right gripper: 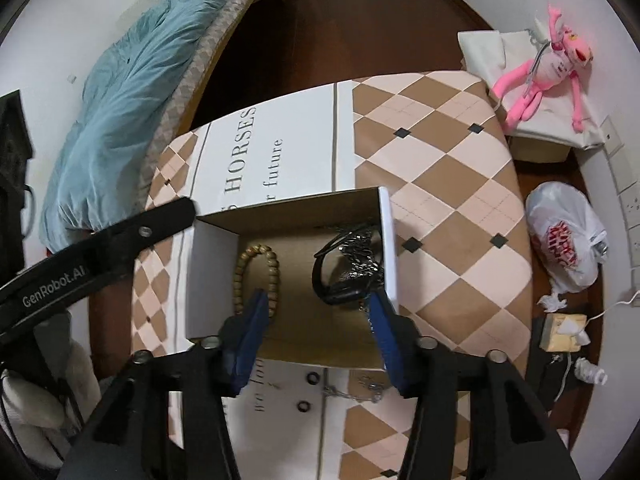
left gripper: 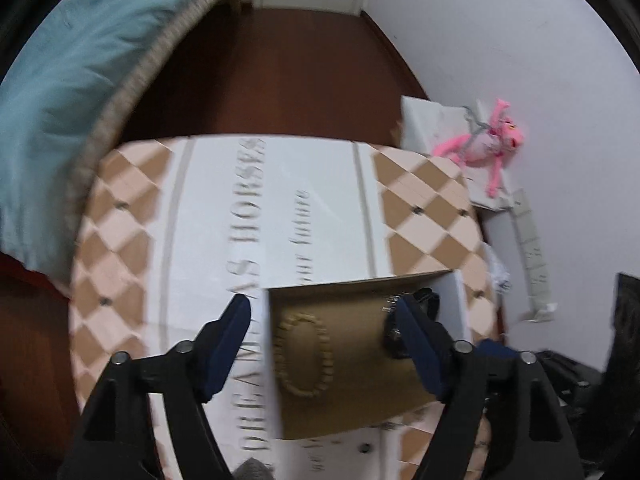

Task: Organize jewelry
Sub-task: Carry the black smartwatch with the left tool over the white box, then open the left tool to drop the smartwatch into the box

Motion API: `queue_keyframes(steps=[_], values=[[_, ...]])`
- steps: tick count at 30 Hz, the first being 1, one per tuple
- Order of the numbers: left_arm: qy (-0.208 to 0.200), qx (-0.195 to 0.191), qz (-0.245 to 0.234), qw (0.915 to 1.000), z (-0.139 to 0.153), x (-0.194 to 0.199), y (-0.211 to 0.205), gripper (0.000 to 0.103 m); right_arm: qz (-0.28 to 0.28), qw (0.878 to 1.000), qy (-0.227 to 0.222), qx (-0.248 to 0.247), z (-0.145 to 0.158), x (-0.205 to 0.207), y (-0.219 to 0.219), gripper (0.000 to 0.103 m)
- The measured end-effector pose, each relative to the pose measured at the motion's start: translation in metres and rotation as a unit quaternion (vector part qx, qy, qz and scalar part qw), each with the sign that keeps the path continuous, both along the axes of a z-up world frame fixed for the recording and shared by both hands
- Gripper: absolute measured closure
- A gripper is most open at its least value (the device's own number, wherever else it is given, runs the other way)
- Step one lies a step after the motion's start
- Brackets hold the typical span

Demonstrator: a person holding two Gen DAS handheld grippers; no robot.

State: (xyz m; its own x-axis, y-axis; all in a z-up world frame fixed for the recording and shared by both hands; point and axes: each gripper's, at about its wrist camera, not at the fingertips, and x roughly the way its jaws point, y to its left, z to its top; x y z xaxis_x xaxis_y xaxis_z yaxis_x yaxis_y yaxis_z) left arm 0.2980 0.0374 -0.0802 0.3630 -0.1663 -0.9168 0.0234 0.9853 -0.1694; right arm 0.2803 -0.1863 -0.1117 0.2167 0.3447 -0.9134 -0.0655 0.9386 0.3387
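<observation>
- Looking through the left wrist view first: we see the left claw (left gripper: 326, 344) with its blue pads spread apart, holding nothing, hovering over the cardboard box (left gripper: 352, 400).
- Left pad sits outside the box's left wall, right pad over the box's right side; frame is motion-blurred.
- Wooden bead bracelet (left gripper: 306, 354) lies flat on the box floor, between the two pads.
- Dark jewelry pile (left gripper: 394, 332) sits by the right pad; we cannot tell whether it touches.
- Box rests on the checkered surface (left gripper: 120, 240) with a white printed strip down the middle.
- Pink plush toy (left gripper: 486, 148) lies on white cloth beyond the surface's far right corner.
- Right wrist view: right claw (right gripper: 320, 328) also apart and empty, both pads at the box's (right gripper: 208, 280) near edge.
- Bead bracelet (right gripper: 258, 276) lies at the box's left, just beside the left pad.
- Black bangle and chains (right gripper: 348, 268) bunch against the box's right wall, near the right pad.
- Outside the box on the surface (right gripper: 460, 220) near us: two small rings (right gripper: 311, 378) and a thin chain (right gripper: 352, 394).
- Left claw's arm (right gripper: 120, 240) enters from the left, tip at the box's far left corner.
- White plastic bag (right gripper: 564, 244) on the floor to the right.
</observation>
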Motion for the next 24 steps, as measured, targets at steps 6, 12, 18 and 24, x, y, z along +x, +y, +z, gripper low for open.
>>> queue_keyframes(steps=[6,12,18,24], values=[[-0.026,0.050,0.018,0.9983,-0.003,-0.022,0.012,0.004,-0.003,0.996,-0.029,-0.085,0.003,-0.013,0.000,0.025],[-0.039,0.085,0.036,0.9949,-0.015,-0.045,0.017,0.002,-0.015,0.985,-0.045,-0.165,-0.005,-0.027,0.003,0.003],[-0.041,0.079,0.047,0.9949,-0.013,-0.063,0.018,0.002,-0.022,0.978,-0.070,-0.195,-0.001,-0.039,0.006,0.002],[-0.064,0.085,0.050,0.9931,0.007,-0.082,0.016,0.002,-0.034,0.975,-0.098,-0.198,0.023,-0.054,0.007,0.002]])
